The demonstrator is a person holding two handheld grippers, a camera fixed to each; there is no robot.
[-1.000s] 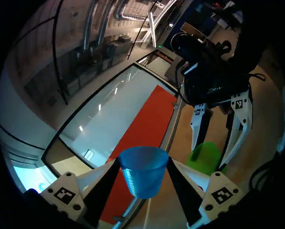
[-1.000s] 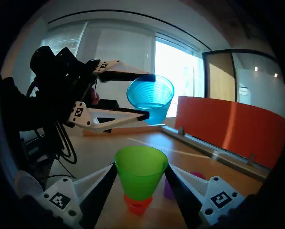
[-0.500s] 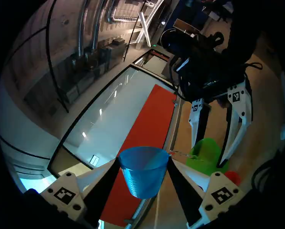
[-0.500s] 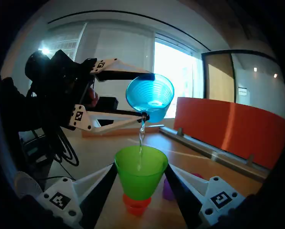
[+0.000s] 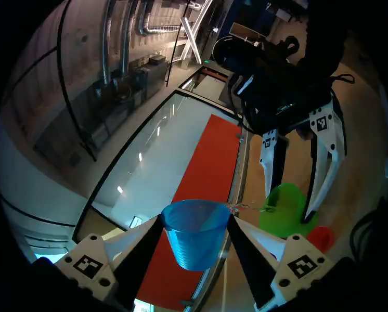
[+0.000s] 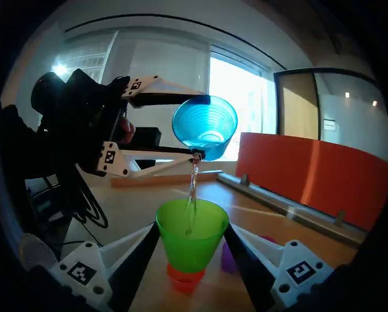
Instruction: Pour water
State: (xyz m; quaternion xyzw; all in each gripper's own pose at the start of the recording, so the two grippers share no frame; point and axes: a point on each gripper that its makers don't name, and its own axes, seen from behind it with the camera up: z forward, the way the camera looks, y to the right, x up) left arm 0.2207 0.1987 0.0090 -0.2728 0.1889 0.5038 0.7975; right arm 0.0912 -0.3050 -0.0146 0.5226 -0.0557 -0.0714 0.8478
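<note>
My left gripper [image 5: 195, 240] is shut on a blue ribbed cup [image 5: 195, 240], tipped far over. In the right gripper view that blue cup [image 6: 205, 126] hangs above and behind a green cup [image 6: 192, 239], and a thin stream of water [image 6: 193, 188] falls from its lip into the green one. My right gripper [image 6: 191, 244] is shut on the green cup and holds it upright. The left gripper view shows the green cup [image 5: 286, 209] between the right gripper's white fingers [image 5: 326, 171], with water reaching its rim.
An orange cup [image 6: 185, 276] and a purple cup [image 6: 228, 258] stand on the wooden table [image 6: 142, 208] just under the green cup. An orange partition [image 6: 319, 174] with a metal rail [image 6: 277, 202] runs along the table's far side. Black cables [image 6: 87, 205] hang at the left.
The blue cup has tipped further and risen slightly. Water began pouring half a second ago and still streams into the green cup. The green cup has held still.
</note>
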